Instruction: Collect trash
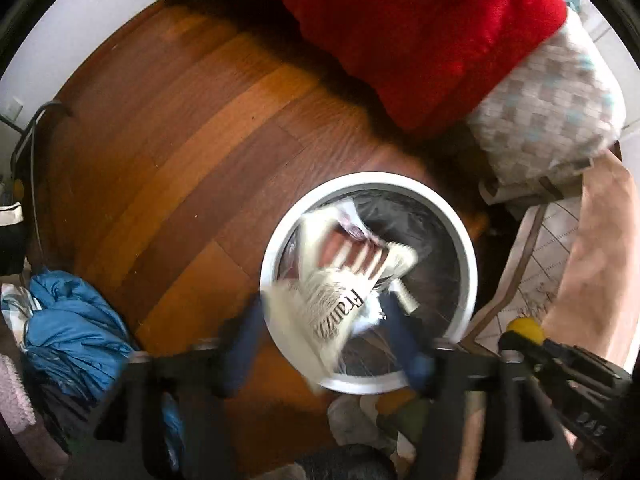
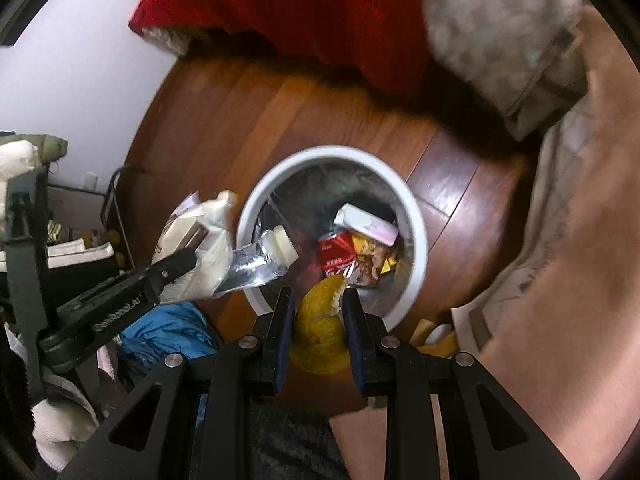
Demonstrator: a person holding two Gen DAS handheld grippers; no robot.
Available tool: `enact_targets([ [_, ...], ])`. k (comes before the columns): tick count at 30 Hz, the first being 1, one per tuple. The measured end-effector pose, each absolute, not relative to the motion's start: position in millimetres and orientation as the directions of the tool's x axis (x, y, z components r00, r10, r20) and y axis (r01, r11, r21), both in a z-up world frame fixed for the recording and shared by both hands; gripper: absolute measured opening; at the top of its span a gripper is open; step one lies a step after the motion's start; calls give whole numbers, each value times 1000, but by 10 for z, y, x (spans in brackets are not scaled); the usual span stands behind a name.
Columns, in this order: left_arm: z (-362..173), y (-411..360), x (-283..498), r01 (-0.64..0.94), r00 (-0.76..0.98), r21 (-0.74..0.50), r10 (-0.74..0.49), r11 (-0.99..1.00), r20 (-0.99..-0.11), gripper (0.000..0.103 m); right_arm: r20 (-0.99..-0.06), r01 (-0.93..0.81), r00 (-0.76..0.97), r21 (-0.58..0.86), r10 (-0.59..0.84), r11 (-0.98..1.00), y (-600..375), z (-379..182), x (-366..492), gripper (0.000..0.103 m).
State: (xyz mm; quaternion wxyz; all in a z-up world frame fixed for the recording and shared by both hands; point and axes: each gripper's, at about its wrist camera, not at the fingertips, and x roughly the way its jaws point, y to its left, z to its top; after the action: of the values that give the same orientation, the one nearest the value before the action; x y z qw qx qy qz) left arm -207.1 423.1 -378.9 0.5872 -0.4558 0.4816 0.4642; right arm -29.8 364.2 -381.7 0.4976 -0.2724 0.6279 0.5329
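Note:
A white round trash bin [image 1: 472, 264] with a dark liner stands on the wooden floor; it also shows in the right wrist view [image 2: 416, 248]. My left gripper [image 1: 324, 312] is open above the bin's near rim, and a cream snack wrapper [image 1: 340, 280] hangs blurred between its fingers, over the bin. In the right wrist view the same wrapper [image 2: 200, 256] with its foil lining sits at the left gripper's tip beside the bin. My right gripper [image 2: 316, 300] is shut on a yellow peel [image 2: 320, 320] at the bin's near rim. A red can [image 2: 336, 256] and a white packet [image 2: 366, 224] lie inside.
A red blanket [image 1: 420, 32] and a checkered pillow [image 1: 548, 108] hang over the far side. A blue garment [image 1: 72, 332] lies on the floor at left. A beige cover [image 2: 560, 240] drapes at right. A wall [image 2: 80, 80] is at left.

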Motion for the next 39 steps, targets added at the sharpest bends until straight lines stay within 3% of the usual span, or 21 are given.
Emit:
enact_targets([
  [3, -3830, 4262, -2165, -988, 100, -88, 90, 124, -991, 97, -925, -876, -355, 379, 133, 298, 3811, -4090, -332, 29],
  [5, -3858, 4278, -2214, -990, 99, -90, 86, 104, -991, 98, -924, -871, -369, 380, 95, 313, 3883, -4252, -301, 33],
  [7, -3808, 4267, -2281, -991, 100, -91, 91, 97, -991, 98, -921, -865, -381, 386, 82, 321, 3916, -4348, -284, 53],
  [16, -3502, 3992, -2440, -991, 92, -75, 161, 108, -983, 102, -941, -898, -325, 337, 89, 282, 3872, -4163, -256, 103],
  [24, -3071, 3646, -2483, -987, 121, -95, 217, 126, -969, 103, -982, -959, -167, 183, 91, 215, 3546, -3646, -355, 103],
  [39, -1762, 3038, -2529, -960, 238, -167, 345, 224, -908, 103, -932, -945, -223, 278, 286, 170, 2895, -2345, -431, 103],
])
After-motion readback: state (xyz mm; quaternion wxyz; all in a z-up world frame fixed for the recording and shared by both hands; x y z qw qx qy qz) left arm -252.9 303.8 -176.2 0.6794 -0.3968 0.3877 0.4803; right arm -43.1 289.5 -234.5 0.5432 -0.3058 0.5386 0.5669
